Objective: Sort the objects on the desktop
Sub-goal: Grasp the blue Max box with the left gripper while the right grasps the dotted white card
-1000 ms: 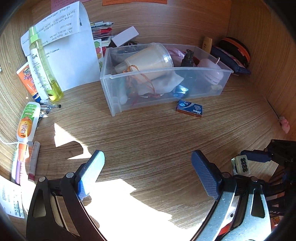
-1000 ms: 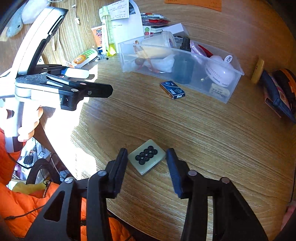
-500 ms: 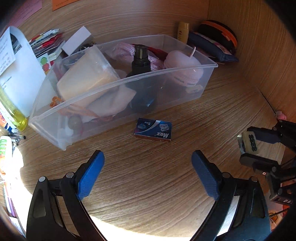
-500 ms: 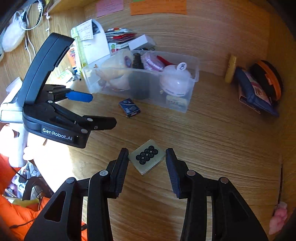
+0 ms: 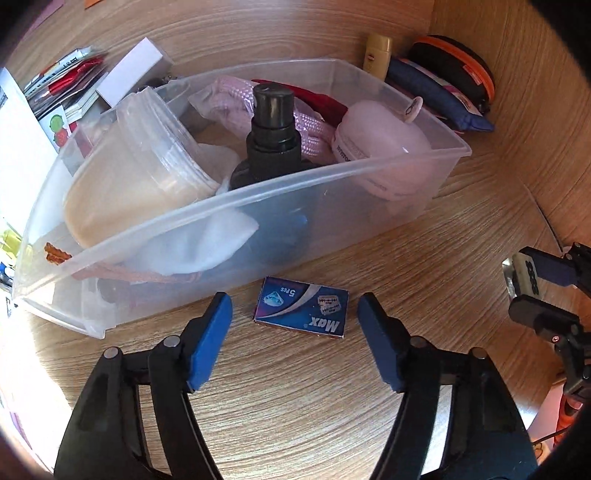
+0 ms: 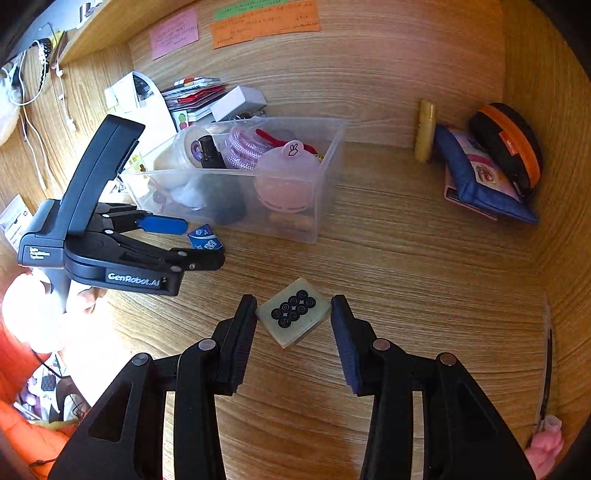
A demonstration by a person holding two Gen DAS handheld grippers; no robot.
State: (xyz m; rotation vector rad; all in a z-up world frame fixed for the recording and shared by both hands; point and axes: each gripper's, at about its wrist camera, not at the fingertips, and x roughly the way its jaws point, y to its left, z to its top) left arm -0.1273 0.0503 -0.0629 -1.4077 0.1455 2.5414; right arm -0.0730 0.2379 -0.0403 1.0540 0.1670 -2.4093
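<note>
right gripper (image 6: 293,321): fingers pinching a pale tile (image 6: 293,316) with black rings, above the tabletop (image 6: 424,266) | left gripper (image 5: 295,321): fingers just been closing, straddling the blue Max box (image 5: 303,312), not pressing it | box lies on tabletop just before the clear bin (image 5: 258,206)

Above your desk (image 6: 424,266), three paper notes are stuck to the wooden back panel: a pink note (image 6: 173,32) on the left, a long orange note (image 6: 266,22) beside it, and a green note (image 6: 251,5) along the orange one's top edge; their writing is too small to read. A white cable (image 6: 64,107) hangs down the left wall under a shelf edge (image 6: 96,40). Your orange clothing (image 6: 22,435) fills the lower left corner.
</note>
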